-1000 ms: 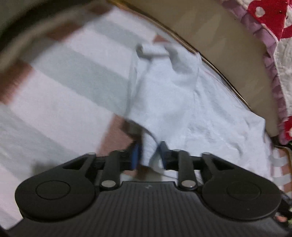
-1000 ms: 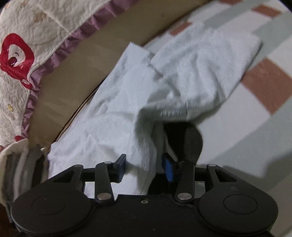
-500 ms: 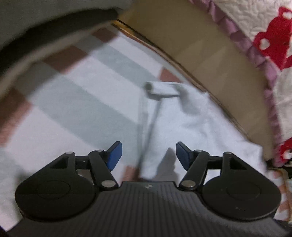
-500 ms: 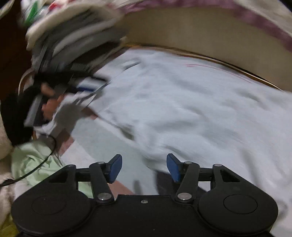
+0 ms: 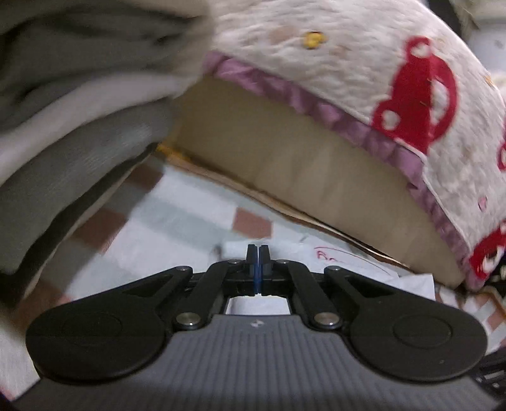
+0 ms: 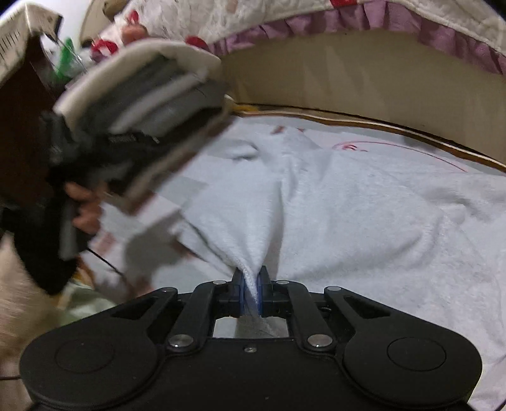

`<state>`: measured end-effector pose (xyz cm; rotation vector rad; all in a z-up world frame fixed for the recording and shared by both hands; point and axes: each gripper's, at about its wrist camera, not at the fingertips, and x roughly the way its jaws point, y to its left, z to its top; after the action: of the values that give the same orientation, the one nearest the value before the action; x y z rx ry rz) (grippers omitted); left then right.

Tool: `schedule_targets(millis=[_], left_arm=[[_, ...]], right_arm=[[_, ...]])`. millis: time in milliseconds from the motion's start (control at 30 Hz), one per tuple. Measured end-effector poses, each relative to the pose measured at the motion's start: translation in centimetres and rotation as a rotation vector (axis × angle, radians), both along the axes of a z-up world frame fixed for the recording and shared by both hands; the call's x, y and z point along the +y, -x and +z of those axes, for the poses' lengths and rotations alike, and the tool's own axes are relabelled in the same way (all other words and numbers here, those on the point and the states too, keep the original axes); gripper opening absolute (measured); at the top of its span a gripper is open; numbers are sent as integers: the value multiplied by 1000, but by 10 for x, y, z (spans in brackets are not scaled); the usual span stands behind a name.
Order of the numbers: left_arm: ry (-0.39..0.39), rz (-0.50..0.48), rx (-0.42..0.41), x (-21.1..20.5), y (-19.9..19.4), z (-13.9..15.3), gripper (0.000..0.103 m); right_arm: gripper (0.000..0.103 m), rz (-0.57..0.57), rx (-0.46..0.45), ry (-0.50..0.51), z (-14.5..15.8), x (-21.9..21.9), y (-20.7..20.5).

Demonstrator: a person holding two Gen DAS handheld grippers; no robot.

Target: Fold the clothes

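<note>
Two jaws | right gripper [image 6: 250, 286] pinching towel [image 6: 348, 202] fold between them

1. 2 grippers: the left gripper [image 5: 258, 253] and the right gripper [image 6: 250, 278].
2. 1 pale blue towel-like garment [image 6: 363, 202].
3. 1 checked sheet [image 5: 177, 221].
4. 1 quilted cover [image 5: 363, 63] with red prints.
5. 1 hand [image 6: 83, 208].
6. Possibly 1 stack of folded clothes [image 6: 148, 91], blurred.

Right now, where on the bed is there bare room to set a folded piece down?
Bare checked sheet shows between the pale garment and the grey sleeve. The garment crowds the side along the quilt.
</note>
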<state>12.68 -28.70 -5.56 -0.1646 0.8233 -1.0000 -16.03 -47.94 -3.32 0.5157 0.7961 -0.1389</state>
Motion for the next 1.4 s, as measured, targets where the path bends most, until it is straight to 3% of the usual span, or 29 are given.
schedule_targets(millis=[67, 167, 267, 367, 467, 533, 567, 667, 733, 867, 900, 933, 1000, 1067, 1167, 1267, 1400], left_arm=[[-59, -1, 83, 7, -3, -11, 0], [-157, -19, 177, 13, -2, -27, 3], [-152, -45, 206, 8, 7, -32, 7], [-123, -84, 98, -1, 22, -27, 12], [-83, -148, -60, -12, 41, -19, 30], [-45, -190, -126, -21, 47, -17, 43], [-32, -216, -159, -30, 50, -16, 45], [-18, -304, -276, -68, 56, -12, 54], [-21, -373, -311, -99, 57, -13, 68], [-139, -466, -203, -165, 51, -34, 68], [-162, -473, -185, -173, 49, -41, 57], [-170, -467, -187, -176, 49, -47, 3], [-166, -448, -194, -173, 48, -54, 5], [-96, -402, -184, -142, 46, -47, 5], [-7, -294, -56, -74, 42, -39, 5], [-73, -235, 38, -41, 44, -48, 5], [-192, -270, 41, -54, 55, -54, 6]], right_arm=[[10, 39, 17, -82, 5, 2, 1], [10, 95, 128, -76, -11, 13, -11], [11, 128, 218, -114, -40, 28, -29], [11, 271, 277, -182, -54, 46, -43], [26, 346, 321, -212, -60, 45, -51], [26, 288, 267, -168, -47, 25, -47], [25, 256, 235, -148, -40, 14, -44], [37, 59, 82, -129, -14, -46, -16], [38, -87, 62, -40, -6, -90, 0], [39, -329, 85, 121, -10, -160, 26], [39, -379, 90, 148, -13, -175, 34], [39, -430, 94, 174, -17, -190, 42], [39, -507, 95, 205, -20, -213, 58], [39, -561, 81, 225, -22, -230, 74], [42, -616, 54, 174, -28, -251, 90], [45, -652, 40, 107, -38, -268, 98], [48, -649, 54, 48, -49, -286, 99]])
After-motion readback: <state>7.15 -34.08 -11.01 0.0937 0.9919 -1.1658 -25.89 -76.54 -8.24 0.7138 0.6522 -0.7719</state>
